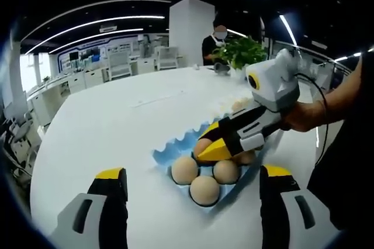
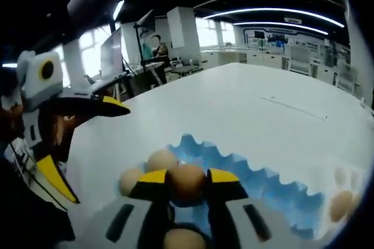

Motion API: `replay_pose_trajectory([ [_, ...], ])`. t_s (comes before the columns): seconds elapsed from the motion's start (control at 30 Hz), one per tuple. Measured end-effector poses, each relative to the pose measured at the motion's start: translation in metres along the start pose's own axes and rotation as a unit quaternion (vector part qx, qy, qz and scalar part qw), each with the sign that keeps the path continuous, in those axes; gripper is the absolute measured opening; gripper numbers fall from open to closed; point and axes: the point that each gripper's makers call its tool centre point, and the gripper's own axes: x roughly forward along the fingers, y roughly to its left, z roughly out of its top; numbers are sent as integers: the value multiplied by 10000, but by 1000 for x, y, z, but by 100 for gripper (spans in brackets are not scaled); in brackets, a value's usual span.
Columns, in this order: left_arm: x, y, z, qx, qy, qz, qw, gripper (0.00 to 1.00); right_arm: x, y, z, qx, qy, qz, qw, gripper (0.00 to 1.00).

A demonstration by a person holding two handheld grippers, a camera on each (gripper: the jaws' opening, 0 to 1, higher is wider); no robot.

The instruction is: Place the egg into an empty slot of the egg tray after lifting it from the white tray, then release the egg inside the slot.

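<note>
A blue egg tray [image 1: 175,147] lies on the white table, with several brown eggs [image 1: 184,169] in its near slots. My right gripper [image 1: 209,151] reaches in from the right just above the tray, shut on a brown egg [image 1: 202,144]. In the right gripper view that egg [image 2: 187,182] sits between the yellow-tipped jaws of the right gripper [image 2: 187,177], low over the egg tray [image 2: 257,182] beside two seated eggs [image 2: 160,160]. My left gripper [image 1: 193,173] stands open in front of the tray, nothing between its fingers. It appears at the left as the left gripper [image 2: 87,144], jaws apart.
The white tray [image 1: 231,106] with more eggs [image 2: 340,203] lies just beyond the blue one. A potted plant [image 1: 245,50] and a person stand at the table's far edge. Bare white tabletop [image 1: 117,120] stretches to the left; desks and chairs fill the room behind.
</note>
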Motion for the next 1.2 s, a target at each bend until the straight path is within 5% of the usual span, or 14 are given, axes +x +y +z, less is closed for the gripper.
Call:
replay_pose_trajectory([
  [0.97, -1, 0, -1, 83, 18, 44, 10000, 97, -16, -7, -3, 188, -127, -29, 9997, 25],
  [1.1, -1, -1, 0, 114, 22, 17, 9999, 96, -43, -29, 4, 267, -540, -591, 9964, 20],
  [1.2, -1, -1, -1, 115, 33, 13, 9999, 96, -70, -55, -1, 796, -765, -918, 9896, 21],
])
